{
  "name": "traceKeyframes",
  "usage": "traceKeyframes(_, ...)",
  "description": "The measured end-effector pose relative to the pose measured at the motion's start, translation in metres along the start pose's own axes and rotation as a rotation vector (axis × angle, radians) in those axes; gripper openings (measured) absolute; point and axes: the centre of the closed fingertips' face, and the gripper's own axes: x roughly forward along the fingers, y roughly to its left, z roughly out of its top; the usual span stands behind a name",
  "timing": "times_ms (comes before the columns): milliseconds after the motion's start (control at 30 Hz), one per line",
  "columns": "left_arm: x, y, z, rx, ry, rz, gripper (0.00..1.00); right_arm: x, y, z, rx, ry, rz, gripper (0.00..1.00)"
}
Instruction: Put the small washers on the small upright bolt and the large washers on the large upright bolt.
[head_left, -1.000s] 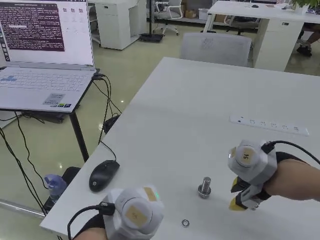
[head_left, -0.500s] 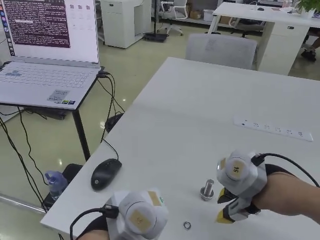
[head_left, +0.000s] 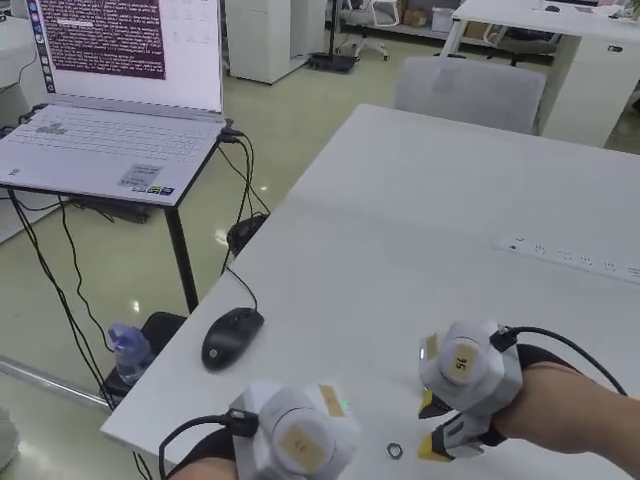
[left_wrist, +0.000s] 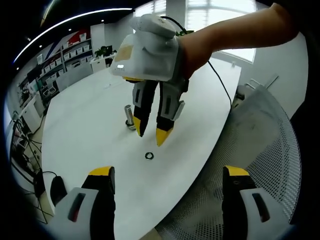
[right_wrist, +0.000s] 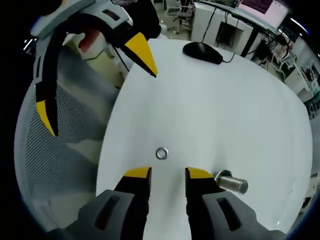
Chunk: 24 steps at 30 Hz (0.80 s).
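A small steel washer (head_left: 394, 451) lies flat on the white table near its front edge. It also lies just ahead of my right gripper (right_wrist: 168, 173), as washer (right_wrist: 161, 153). The right gripper (head_left: 436, 447) points down over the table, jaws a little apart with nothing between them. A steel bolt (left_wrist: 130, 116) stands upright behind that gripper (left_wrist: 150, 134); the same bolt (right_wrist: 230, 183) sits beside the right-hand jaw. My left gripper (left_wrist: 168, 172) hovers at the table's edge, wide open, facing the washer (left_wrist: 149, 156). In the head view its body (head_left: 300, 440) is at bottom centre.
A black mouse (head_left: 231, 337) sits on the table's left edge, its cable running off the side. A white power strip (head_left: 575, 257) lies far right. Left of the table, a laptop (head_left: 110, 150) rests on a stand. A mesh chair (left_wrist: 260, 150) is under the front edge.
My right gripper has shifted left and nearer the washer, and now hides the bolt in the head view. The head camera has panned. The left gripper stays at the front edge.
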Motion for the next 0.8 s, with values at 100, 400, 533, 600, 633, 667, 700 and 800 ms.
traceKeyframes(100,-0.001,0.0,-0.002,-0.012,-0.003,-0.001,0.88,0.006,0.001,0.002,-0.009,0.005,0.006,0.28)
traceKeyframes(400,-0.002,0.001,0.0,-0.027,-0.025,0.0,0.88,0.02,0.002,0.007,-0.035,0.017,0.015,0.27)
traceKeyframes(533,0.0,0.003,-0.005,-0.006,-0.009,0.008,0.89,0.028,0.004,0.007,-0.043,0.033,0.019,0.26)
traceKeyframes(600,0.0,0.003,-0.006,-0.007,-0.008,0.006,0.89,0.029,0.004,0.007,-0.045,0.036,0.02,0.26)
traceKeyframes(633,0.001,0.003,-0.006,-0.01,-0.009,0.006,0.89,0.03,0.004,0.008,-0.043,0.033,0.021,0.26)
traceKeyframes(667,0.001,0.003,-0.006,-0.01,-0.009,0.007,0.9,0.03,0.004,0.008,-0.043,0.033,0.02,0.26)
traceKeyframes(700,0.0,0.003,-0.007,-0.008,-0.008,0.009,0.9,0.031,0.004,0.008,-0.046,0.04,0.019,0.26)
traceKeyframes(800,0.0,0.003,-0.006,-0.007,-0.011,0.012,0.9,0.033,0.004,0.008,-0.049,0.043,0.016,0.25)
